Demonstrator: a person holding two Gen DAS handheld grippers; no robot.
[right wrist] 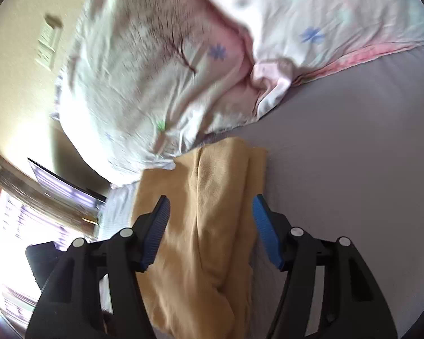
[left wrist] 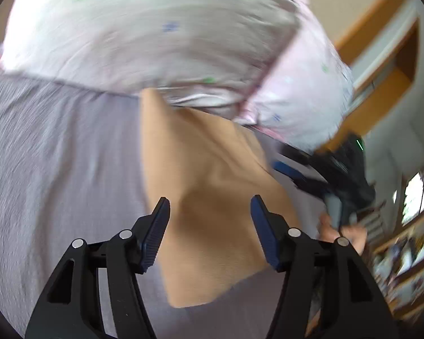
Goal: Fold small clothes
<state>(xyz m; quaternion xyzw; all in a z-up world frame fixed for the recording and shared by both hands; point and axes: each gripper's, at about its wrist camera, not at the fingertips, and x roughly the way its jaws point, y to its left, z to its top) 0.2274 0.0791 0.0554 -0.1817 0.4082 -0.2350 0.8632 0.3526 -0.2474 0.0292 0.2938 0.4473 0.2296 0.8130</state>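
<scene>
Where the quilt (right wrist: pixel 161 65) overlaps, the yellow garment (right wrist: pixel 200 226) lies partly covered.

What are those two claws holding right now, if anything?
Nothing. Both the left claw and the right claw are open above the yellow cloth on the bed.

Both wrist views close above the shared yellow cloth (left wrist: pixel 212 197).

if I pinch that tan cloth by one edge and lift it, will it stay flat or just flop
The tan cloth will likely flop: it already lies in soft folds and creases on the grey sheet. It looks thin, so probably light. Its matte surface suggests the ribbed fingers should hold it.
</scene>
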